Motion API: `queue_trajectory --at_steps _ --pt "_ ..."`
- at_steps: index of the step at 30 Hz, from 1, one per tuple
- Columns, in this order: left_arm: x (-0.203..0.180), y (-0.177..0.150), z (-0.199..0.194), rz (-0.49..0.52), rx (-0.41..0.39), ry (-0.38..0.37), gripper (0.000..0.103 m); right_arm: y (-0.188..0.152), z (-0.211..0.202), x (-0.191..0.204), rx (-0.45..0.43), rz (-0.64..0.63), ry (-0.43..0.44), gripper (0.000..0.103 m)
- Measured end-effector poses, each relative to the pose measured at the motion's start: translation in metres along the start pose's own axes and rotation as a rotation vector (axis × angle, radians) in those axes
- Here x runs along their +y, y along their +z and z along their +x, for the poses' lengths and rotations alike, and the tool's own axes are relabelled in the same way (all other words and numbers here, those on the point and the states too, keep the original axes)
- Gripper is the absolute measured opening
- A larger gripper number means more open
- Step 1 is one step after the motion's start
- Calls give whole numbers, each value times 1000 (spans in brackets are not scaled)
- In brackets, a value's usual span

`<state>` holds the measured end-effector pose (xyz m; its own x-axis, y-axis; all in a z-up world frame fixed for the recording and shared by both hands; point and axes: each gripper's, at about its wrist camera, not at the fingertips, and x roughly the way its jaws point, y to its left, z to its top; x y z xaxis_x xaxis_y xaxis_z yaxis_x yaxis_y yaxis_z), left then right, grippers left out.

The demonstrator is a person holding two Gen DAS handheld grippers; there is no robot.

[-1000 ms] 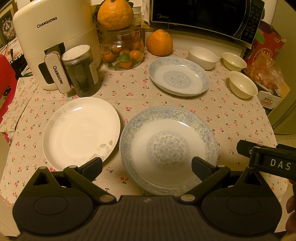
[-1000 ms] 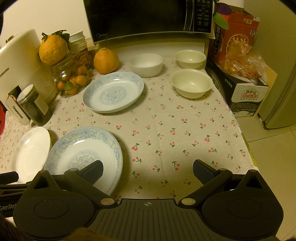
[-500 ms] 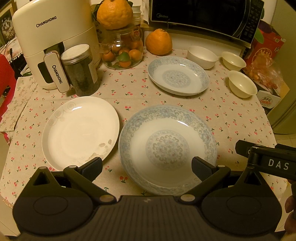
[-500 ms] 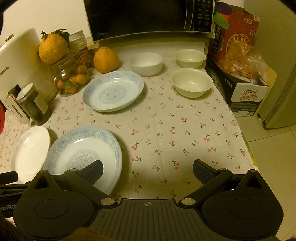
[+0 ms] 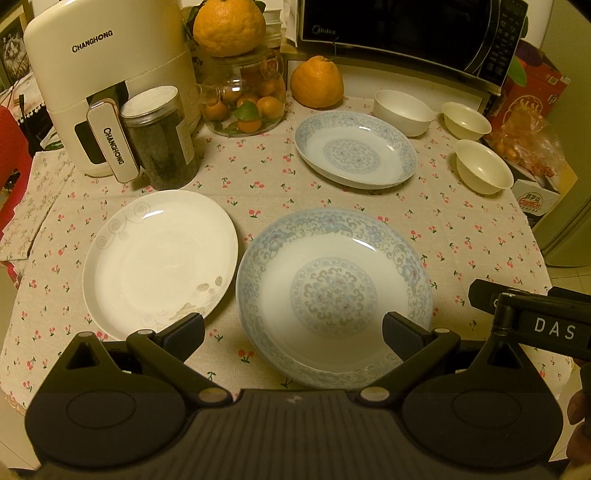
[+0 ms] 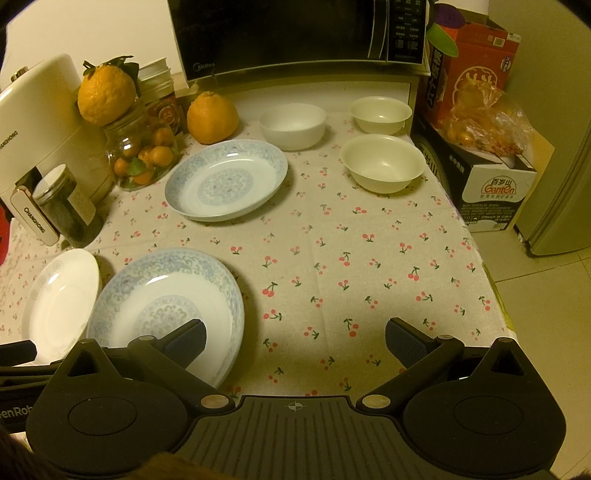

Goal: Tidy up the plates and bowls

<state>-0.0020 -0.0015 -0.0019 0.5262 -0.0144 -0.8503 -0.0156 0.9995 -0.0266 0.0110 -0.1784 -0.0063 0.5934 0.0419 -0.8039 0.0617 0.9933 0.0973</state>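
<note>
A large blue-patterned plate (image 5: pixel 332 291) (image 6: pixel 166 302) lies at the table's near edge, with a plain white plate (image 5: pixel 159 258) (image 6: pixel 59 299) to its left. A smaller blue-patterned plate (image 5: pixel 354 149) (image 6: pixel 225 181) sits farther back. Three bowls stand at the back right: a white bowl (image 5: pixel 402 112) (image 6: pixel 291 125), a small cream bowl (image 5: pixel 466 120) (image 6: pixel 380 114) and a wider cream bowl (image 5: pixel 482 171) (image 6: pixel 382 162). My left gripper (image 5: pixel 293 332) hovers open above the large plate's near rim. My right gripper (image 6: pixel 295 341) is open over bare cloth to that plate's right. Neither holds anything.
Along the back stand a cream air fryer (image 5: pixel 103 74), a dark jar (image 5: pixel 159 136), a glass jar of small oranges (image 5: pixel 243 99) topped by a big orange, another orange (image 5: pixel 317 83) and a microwave (image 5: pixel 406 29). Boxes (image 6: pixel 484 140) sit off the table's right edge.
Both views have shifted very slightly; the plates and bowls have not moved and both grippers stay open.
</note>
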Motion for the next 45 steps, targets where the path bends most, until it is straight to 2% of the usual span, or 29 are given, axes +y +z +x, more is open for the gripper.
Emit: queue_trajectory --at_steps 21,29,40,45 --pt "1 2 2 12 12 -26 103 1 1 -2 2 0 -19 103" --pt "7 12 4 27 -14 -17 103 9 0 -2 -3 -12 -35 103" --pt "10 27 0 63 -93 26 103 26 -10 -10 -14 16 -33 103" --pt "11 40 1 68 -82 -28 101 38 -14 -11 -25 24 -3 103"
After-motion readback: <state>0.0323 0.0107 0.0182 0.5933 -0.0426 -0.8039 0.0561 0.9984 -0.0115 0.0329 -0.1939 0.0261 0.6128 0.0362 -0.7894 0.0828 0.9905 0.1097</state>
